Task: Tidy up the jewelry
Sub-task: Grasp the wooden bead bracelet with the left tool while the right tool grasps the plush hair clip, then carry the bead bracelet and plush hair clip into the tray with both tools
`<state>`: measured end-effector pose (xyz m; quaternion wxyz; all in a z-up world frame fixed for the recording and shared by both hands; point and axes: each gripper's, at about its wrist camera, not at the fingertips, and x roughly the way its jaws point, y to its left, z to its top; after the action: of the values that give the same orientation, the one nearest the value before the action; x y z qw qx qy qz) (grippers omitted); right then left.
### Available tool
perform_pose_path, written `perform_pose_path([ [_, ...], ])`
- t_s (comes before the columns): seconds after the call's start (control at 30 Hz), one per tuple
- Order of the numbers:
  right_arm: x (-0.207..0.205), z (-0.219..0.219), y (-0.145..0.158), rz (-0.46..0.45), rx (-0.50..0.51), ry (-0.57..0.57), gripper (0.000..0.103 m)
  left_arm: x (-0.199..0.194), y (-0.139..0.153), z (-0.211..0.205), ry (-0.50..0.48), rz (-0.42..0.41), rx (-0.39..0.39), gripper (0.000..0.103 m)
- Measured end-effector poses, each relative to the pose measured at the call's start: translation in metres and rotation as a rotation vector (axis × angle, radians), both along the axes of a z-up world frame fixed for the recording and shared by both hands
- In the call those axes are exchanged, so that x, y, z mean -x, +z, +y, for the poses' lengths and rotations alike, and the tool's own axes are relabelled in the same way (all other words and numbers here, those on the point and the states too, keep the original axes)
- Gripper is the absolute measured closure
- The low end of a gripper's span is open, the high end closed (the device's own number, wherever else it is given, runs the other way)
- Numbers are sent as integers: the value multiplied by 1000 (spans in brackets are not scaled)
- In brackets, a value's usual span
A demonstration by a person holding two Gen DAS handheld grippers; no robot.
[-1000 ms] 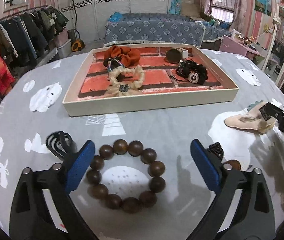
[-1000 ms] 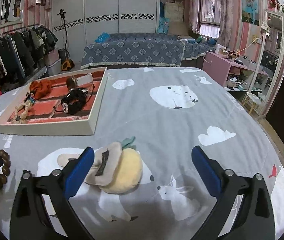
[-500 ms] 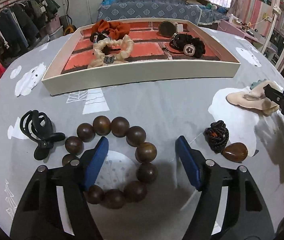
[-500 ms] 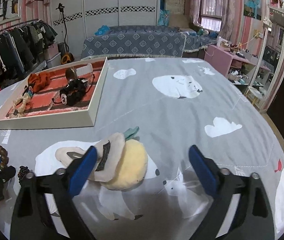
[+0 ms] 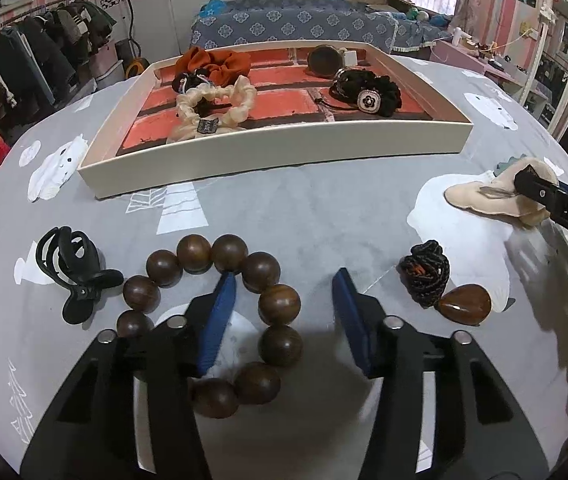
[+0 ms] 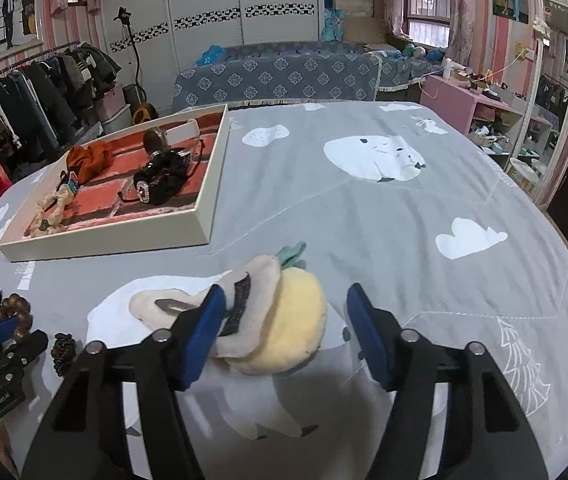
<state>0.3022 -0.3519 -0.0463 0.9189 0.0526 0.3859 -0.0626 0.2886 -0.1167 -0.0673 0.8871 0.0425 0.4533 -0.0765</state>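
Left gripper (image 5: 284,312) closing astride the right arc of the dark-brown wooden bead bracelet (image 5: 220,320), one pad inside the ring, none pressing yet. Near front edge of the grey printed bedspread (image 5: 303,208), short of the cream tray (image 5: 284,152). Right gripper (image 6: 284,332) closing around the yellow-and-beige plush hair clip (image 6: 268,320), left pad seemingly touching.

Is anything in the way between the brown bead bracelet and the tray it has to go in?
Nothing visible. Only bare grey cloth lies between the bracelet and the tray. The black hair clip sits off to its side. The left tool is closing around the bracelet's beads.
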Motion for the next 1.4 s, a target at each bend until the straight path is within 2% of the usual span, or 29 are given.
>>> perform_pose_path([
  [0.13,0,3,0,-2,-13,13,53,0,1,-1,-5,-6,-12,69],
  [0.3,1,3,0,-2,-10,15,55,0,1,0,-8,-7,-17,76],
  [0.6,3,4,3,-23,-2,27,62,-1,2,1,-15,-14,-32,78],
  [0.83,10,4,19,-101,17,20,65,3,7,2,-24,-20,-17,78],
  [1.0,11,-3,29,-135,6,0,65,8,23,4,-19,-70,-9,78],
  [1.2,12,-6,48,-176,-2,-14,65,9,61,13,-20,-120,39,78],
  [1.4,-3,1,75,-205,-10,-15,65,-15,100,27,-18,-166,81,79],
])
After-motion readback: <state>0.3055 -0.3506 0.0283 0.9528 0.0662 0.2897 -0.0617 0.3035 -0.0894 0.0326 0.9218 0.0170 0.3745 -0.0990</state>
